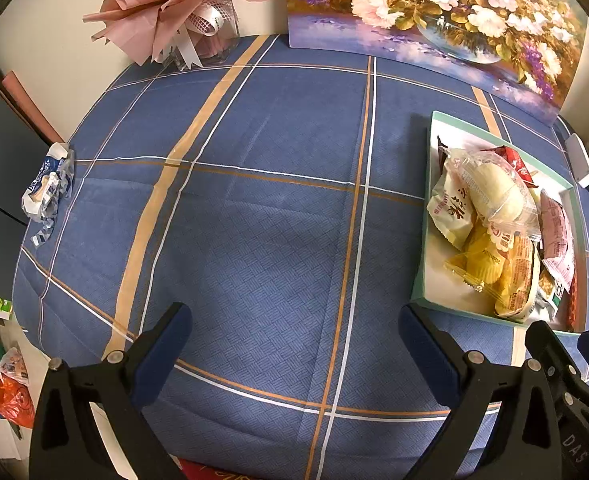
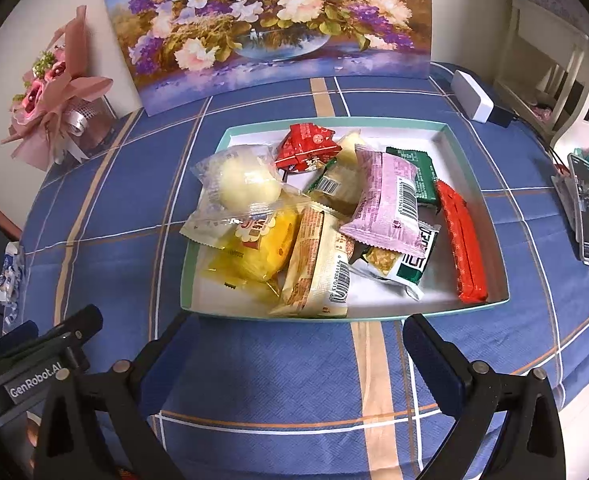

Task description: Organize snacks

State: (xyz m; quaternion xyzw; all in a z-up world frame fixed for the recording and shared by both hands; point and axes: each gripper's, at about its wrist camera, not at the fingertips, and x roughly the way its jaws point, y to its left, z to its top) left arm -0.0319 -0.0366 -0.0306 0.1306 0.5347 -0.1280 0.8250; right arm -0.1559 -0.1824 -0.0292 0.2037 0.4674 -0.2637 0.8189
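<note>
A: Where were the snacks?
B: Piled in a shallow mint-rimmed tray [image 2: 476, 312] on a blue plaid tablecloth [image 2: 262, 364]. A clear pack held a pale round bun [image 2: 246, 184]; beside it lay a yellow cake pack [image 2: 258, 252], a cream wrapper [image 2: 318, 268], a pink packet [image 2: 390, 200], a red pouch [image 2: 306, 146], two green packets and a long orange bar [image 2: 462, 240] by the right wall.

A: And the tongs?
B: The right gripper [image 2: 290, 344] hovered just before the tray's near rim, jaws spread wide, gripping nothing. The left gripper [image 1: 294, 332] hung over bare cloth to the tray's left, likewise wide apart.

A: Anything else?
B: One blue-and-white wrapper [image 1: 46, 184] lay at the table's far left edge, well apart from the tray. A flower painting [image 2: 270, 20] and a pink bouquet [image 2: 58, 92] stood at the back
</note>
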